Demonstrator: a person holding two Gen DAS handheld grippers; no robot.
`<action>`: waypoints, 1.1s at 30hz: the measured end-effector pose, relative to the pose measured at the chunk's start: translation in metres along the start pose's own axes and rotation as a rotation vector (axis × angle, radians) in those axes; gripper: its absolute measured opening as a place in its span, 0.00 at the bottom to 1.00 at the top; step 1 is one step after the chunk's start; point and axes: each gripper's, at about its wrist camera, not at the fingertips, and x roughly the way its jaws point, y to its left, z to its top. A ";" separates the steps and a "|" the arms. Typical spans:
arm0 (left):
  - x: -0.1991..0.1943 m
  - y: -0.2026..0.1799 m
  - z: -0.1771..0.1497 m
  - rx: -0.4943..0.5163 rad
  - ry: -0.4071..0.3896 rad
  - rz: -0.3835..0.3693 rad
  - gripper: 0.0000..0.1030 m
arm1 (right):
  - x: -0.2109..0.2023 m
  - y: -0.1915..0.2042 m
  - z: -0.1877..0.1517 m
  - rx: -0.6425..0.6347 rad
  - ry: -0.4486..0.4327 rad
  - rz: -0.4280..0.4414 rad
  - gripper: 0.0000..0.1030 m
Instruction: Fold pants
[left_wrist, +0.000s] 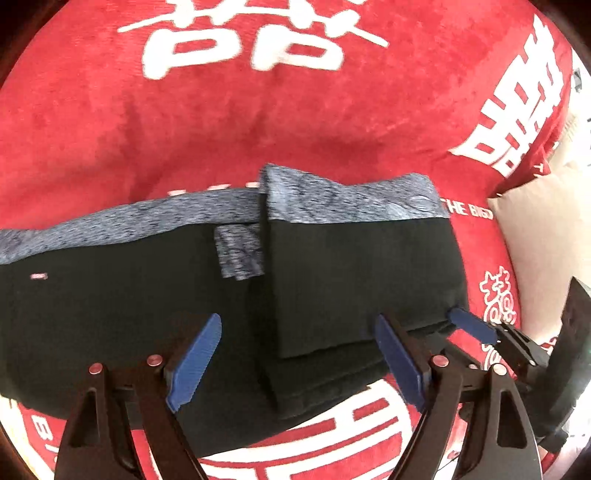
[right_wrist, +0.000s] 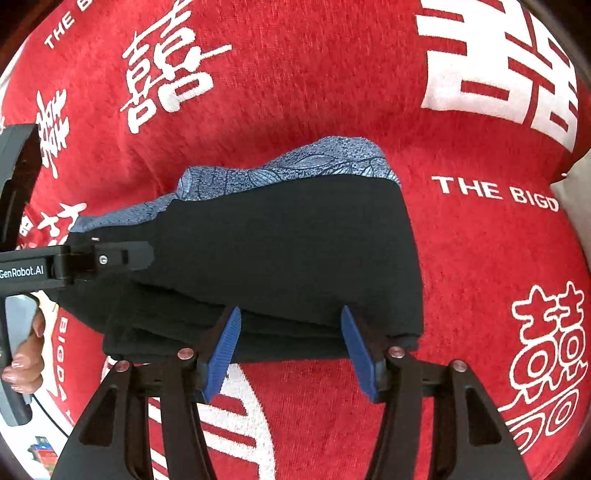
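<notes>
The pants (left_wrist: 351, 273) are lying folded on the red blanket (left_wrist: 258, 122). The left gripper (left_wrist: 299, 354) and right gripper (right_wrist: 291, 343) are hovering with fingers apart, gripping nothing, apparently so the fold rests undisturbed.

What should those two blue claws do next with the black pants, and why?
Probably lift both clear. The pants already lie folded in layers on the red blanket, and the left gripper and right gripper both stand open, gripping nothing. Afterwards, maybe fold the long left part over.
</notes>
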 end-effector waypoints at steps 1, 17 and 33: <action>-0.001 -0.001 -0.002 0.004 0.004 -0.003 0.81 | 0.000 0.000 -0.001 0.003 0.000 0.005 0.59; 0.010 0.001 0.003 -0.007 0.035 0.008 0.20 | -0.002 -0.017 0.003 0.090 -0.008 0.095 0.59; -0.019 -0.011 -0.039 0.023 0.021 -0.019 0.13 | -0.018 -0.006 0.001 0.051 0.051 0.140 0.59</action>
